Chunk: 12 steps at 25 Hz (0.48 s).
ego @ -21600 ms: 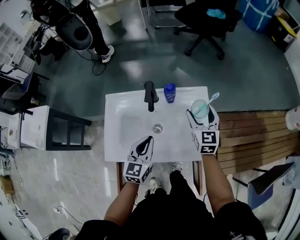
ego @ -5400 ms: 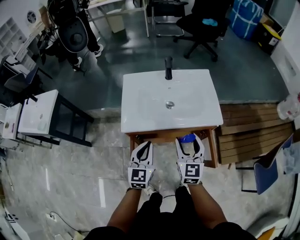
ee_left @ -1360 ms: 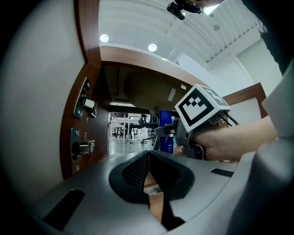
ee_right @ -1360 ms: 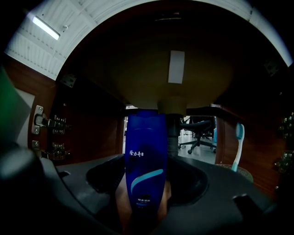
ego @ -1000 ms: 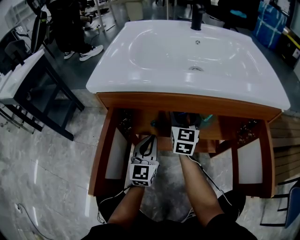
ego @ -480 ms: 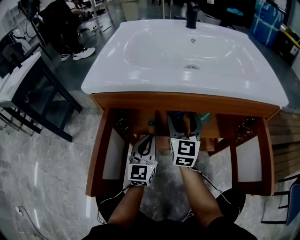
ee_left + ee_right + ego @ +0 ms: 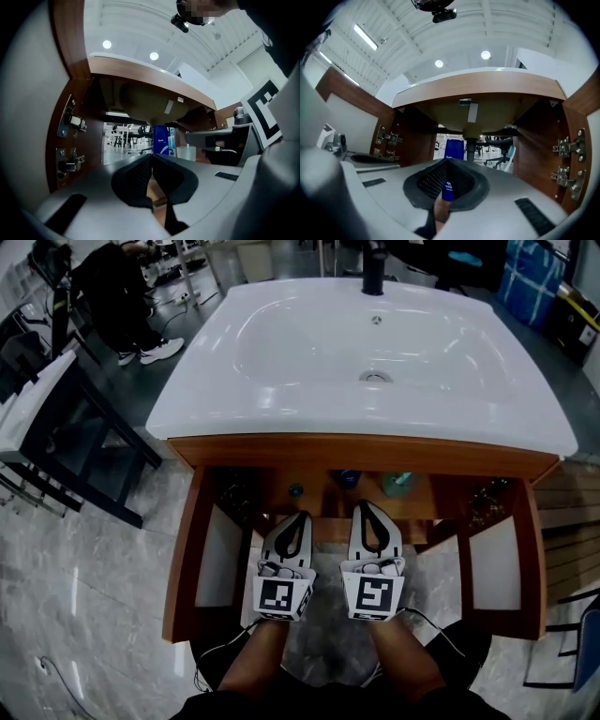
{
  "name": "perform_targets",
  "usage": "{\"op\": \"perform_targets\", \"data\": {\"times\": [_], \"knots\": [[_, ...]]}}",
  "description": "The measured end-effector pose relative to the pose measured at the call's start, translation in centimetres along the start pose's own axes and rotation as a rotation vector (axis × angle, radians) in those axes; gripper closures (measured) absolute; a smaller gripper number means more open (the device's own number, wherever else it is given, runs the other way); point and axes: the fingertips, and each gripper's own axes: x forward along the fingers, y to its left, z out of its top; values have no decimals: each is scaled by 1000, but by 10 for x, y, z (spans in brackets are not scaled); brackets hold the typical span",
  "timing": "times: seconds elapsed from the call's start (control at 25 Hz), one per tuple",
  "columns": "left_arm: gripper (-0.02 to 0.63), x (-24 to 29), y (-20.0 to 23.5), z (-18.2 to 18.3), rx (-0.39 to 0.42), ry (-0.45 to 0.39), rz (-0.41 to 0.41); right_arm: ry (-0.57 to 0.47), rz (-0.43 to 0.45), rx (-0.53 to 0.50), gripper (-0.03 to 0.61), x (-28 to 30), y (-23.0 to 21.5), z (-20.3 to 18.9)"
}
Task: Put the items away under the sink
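Under the white sink [image 7: 234, 399], inside the open wooden cabinet, a blue bottle [image 7: 349, 478] stands upright with a clear cup [image 7: 397, 485] holding a toothbrush to its right. Both grippers hang side by side in front of the cabinet, pointing in. My left gripper [image 7: 300, 517] is shut and empty. The jaws of my right gripper [image 7: 364, 506] have just been closing and are now shut with nothing between them. The right gripper view shows the bottle [image 7: 454, 149] and the toothbrush [image 7: 512, 153] past the shut jaws [image 7: 446, 162]. The left gripper view shows the bottle [image 7: 161, 139] and the cup [image 7: 186, 152] beyond the shut tips [image 7: 152, 157].
Both cabinet doors, the left door [image 7: 190, 549] and the right door [image 7: 531, 549], stand open. The drain pipe [image 7: 471, 146] comes down behind the bottle. Hinges [image 7: 567, 147] line the side walls. A black faucet [image 7: 373, 257] stands at the back of the sink. The floor below is grey marble.
My right gripper has pulled back out of the cabinet and shut, leaving the cup and bottle inside. It now sits level with the left gripper, which has barely moved.
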Motion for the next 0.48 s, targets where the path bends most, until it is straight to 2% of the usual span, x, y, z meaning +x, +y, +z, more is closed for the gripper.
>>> {"op": "perform_targets", "data": {"times": [0.2, 0.36, 0.48], "knots": [[592, -3, -12, 7, -1, 37, -11, 59, 13, 38, 560, -10, -6, 1], [592, -4, -21, 52, -19, 47, -21, 126, 30, 59, 560, -18, -15, 22], [592, -5, -33, 91, -33, 85, -32, 195, 33, 78, 560, -31, -25, 48]]}}
